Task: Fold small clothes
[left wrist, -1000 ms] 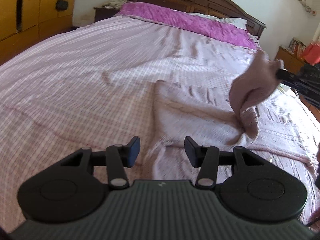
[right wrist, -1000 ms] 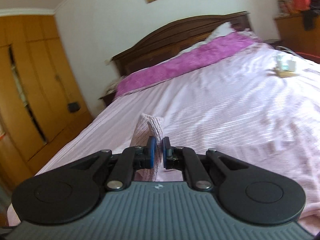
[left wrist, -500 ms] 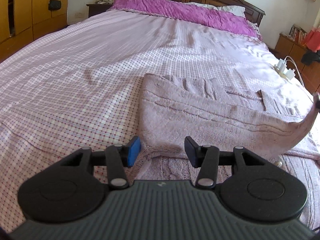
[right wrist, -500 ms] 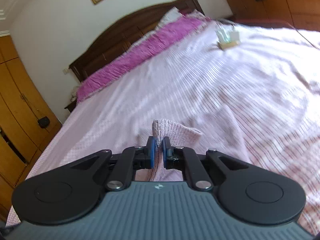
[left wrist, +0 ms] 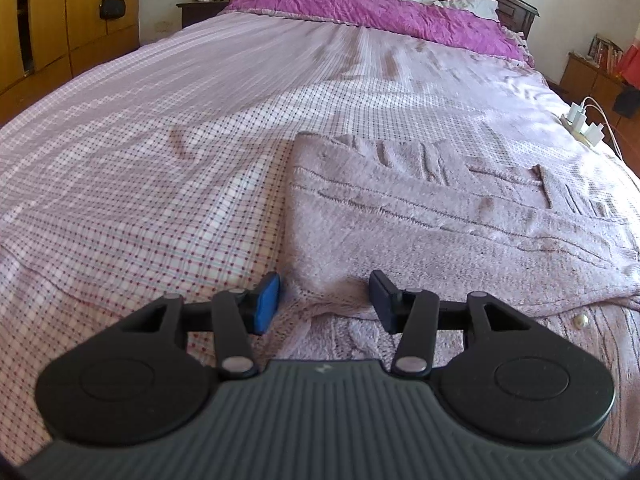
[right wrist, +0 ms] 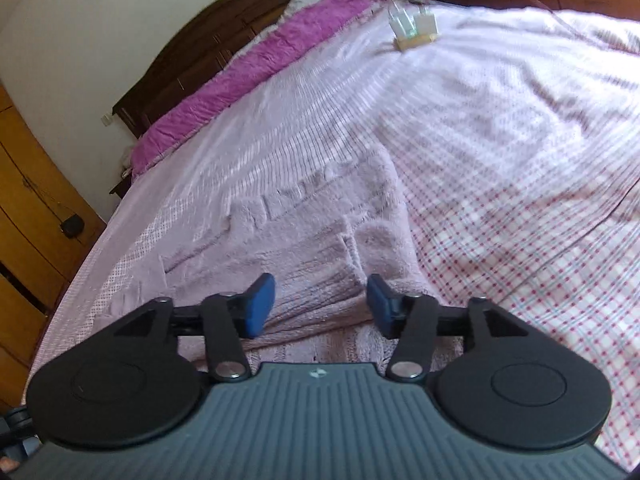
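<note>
One pink sweater (left wrist: 440, 216) lies folded on the checked bed (left wrist: 160, 152), centre right of frame. Two grippers, left gripper (left wrist: 324, 300) and right gripper (right wrist: 320, 300), hover at its near edge, fingers apart, holding nothing.

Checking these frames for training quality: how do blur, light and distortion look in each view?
Left wrist view: knit garment near the left claw is sharp, far bedspread slightly smeared, fisheye bending the edges. Right wrist view: bedspread beyond the right claw is motion-blurred, sunlit patches nearly washed out.

Mauve sweater (left wrist: 440, 216) — checked sheet (left wrist: 160, 152)
</note>
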{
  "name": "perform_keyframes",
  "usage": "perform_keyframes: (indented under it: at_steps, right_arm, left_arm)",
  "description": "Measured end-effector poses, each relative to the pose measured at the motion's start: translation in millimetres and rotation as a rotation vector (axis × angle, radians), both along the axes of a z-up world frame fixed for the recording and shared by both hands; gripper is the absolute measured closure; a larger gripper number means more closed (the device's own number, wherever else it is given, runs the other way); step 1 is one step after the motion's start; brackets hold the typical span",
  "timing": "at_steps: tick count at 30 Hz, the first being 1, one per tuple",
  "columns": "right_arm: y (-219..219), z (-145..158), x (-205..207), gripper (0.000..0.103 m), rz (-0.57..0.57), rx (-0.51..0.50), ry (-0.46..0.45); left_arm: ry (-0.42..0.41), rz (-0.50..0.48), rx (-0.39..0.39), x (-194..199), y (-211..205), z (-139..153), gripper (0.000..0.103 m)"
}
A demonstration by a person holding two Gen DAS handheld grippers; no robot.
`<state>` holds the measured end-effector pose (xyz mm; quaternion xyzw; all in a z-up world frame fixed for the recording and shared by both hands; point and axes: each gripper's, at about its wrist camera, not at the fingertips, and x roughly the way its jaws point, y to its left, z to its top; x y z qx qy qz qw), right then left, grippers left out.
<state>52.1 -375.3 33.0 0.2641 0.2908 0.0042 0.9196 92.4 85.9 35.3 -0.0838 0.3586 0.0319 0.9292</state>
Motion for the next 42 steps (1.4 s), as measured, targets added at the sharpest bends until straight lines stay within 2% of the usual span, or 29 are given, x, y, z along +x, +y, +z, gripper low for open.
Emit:
perform_keyframes:
  at_steps: [4, 9, 29, 37, 42]
  right_arm:
    - [9, 15, -5, 0.036, 0.029, -0.032, -0.045]
    - [20, 19, -13, 0.031, 0.069, -0.05, -0.063]
    - [14, 11, -63, 0.023, 0.134, 0.01, -0.029]
    - [6, 9, -89, 0.023, 0.154, 0.024, -0.009]
    - [4, 10, -106, 0.023, 0.175, 0.002, 0.009]
  left_arm:
    - [-0.003, 0.0, 0.014, -2, -3, 2, 0.052]
    - [-0.011, -0.006, 0.02, -10, -5, 8, 0.052]
    - [-0.045, -0.054, 0.018, -73, -11, 34, 0.052]
    - [-0.043, -0.068, 0.048, -96, -16, 35, 0.052]
    - [-0.037, -0.061, 0.029, -110, -13, 32, 0.052]
